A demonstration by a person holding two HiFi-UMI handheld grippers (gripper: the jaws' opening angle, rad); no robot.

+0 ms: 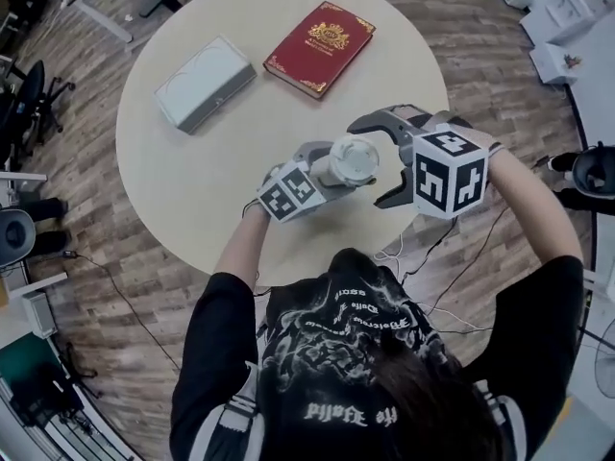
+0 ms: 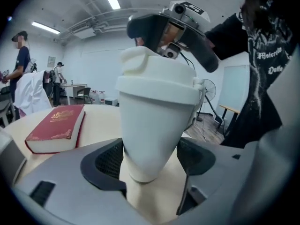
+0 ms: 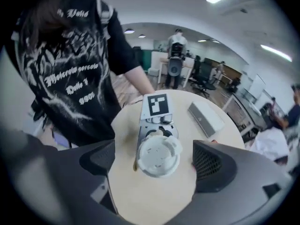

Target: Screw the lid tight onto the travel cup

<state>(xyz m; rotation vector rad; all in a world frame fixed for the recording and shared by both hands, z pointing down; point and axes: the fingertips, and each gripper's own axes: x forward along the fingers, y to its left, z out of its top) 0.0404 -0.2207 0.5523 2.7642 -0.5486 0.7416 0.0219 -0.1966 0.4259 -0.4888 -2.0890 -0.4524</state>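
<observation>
A white travel cup (image 1: pixel 348 164) with its lid (image 3: pixel 159 154) on top stands near the table's front edge. My left gripper (image 1: pixel 330 173) is shut on the cup's tapered lower body (image 2: pixel 151 130), with a pad against each side. My right gripper (image 1: pixel 386 159) hangs over the cup from the right, its jaws spread wide. From the right gripper view I look down on the lid, which lies between the two pads (image 3: pixel 209 165) with a gap on both sides. In the left gripper view the right gripper (image 2: pixel 173 22) shows above the lid (image 2: pixel 157 78).
A red book (image 1: pixel 320 48) and a flat grey box (image 1: pixel 205 83) lie at the far side of the round table (image 1: pixel 183 190). Cables trail over the wooden floor at the front right. People stand by desks in the background.
</observation>
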